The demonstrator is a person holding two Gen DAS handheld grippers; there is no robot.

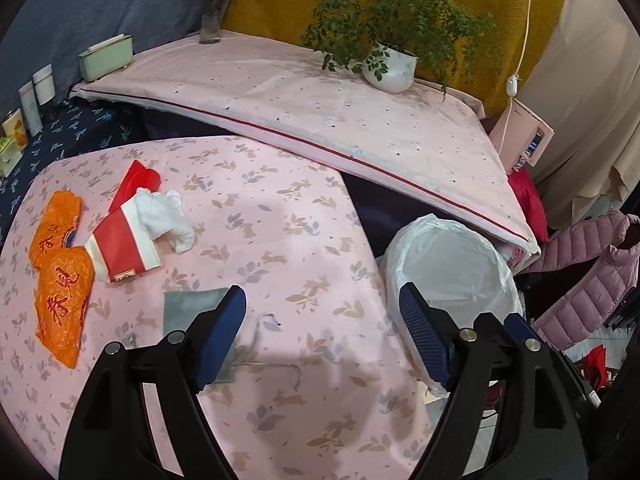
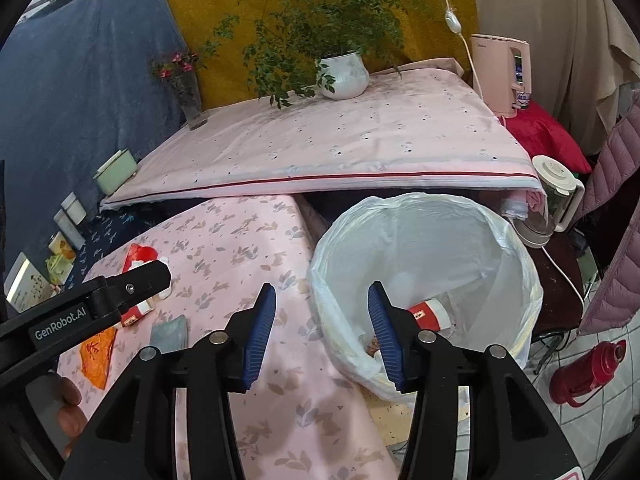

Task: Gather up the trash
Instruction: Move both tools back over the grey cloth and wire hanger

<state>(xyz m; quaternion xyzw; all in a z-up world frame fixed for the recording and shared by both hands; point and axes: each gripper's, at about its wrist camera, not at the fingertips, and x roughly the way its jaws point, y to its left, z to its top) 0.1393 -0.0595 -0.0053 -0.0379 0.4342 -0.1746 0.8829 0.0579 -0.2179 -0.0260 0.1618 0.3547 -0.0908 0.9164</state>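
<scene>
Left tongs (image 1: 322,336) wide open, empty, over table (image 1: 280,216) edge; right tongs (image 2: 322,334) half open, empty, at lined bin (image 2: 500,240) rim. Wrappers (image 1: 60,280) far left.

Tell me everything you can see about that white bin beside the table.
The bin is round and open-topped, lined with a thin white plastic bag whose edge folds over the rim in wrinkles. It stands upright on the floor against the pink-clothed table. Inside lies a red-and-white cup on its side, with some brownish scraps below it.
</scene>
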